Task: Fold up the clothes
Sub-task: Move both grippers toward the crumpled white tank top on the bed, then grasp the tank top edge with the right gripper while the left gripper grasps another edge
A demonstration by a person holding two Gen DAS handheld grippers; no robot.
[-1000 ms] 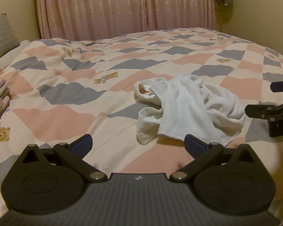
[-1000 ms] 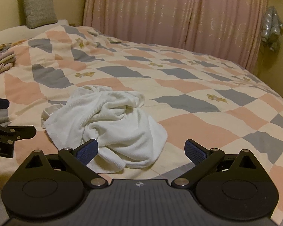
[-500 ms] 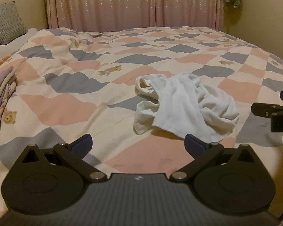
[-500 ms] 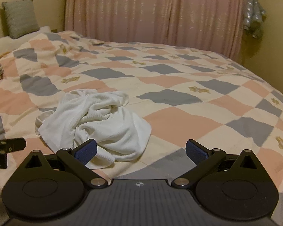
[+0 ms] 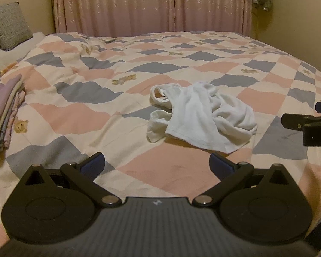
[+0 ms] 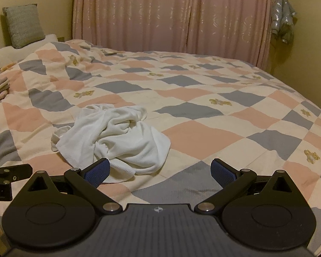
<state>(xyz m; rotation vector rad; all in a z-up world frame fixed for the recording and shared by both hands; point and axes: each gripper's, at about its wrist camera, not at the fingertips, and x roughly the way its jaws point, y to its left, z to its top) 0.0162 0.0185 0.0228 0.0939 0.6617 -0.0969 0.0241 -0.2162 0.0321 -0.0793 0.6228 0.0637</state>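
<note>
The crumpled white ribbed cotton garment (image 5: 200, 115) lies bunched on the pink, grey and cream patchwork bed quilt (image 5: 79, 115), no edge laid flat. The left gripper (image 5: 156, 165) and right gripper (image 6: 159, 171) hover just short of it, jaws spread wide and empty. Best to pinch the hemmed edge nearest the grippers at two separated points, then lift and spread. No containers show; a stack of folded pastel clothes (image 5: 2, 115) sits well left of the garment.
</note>
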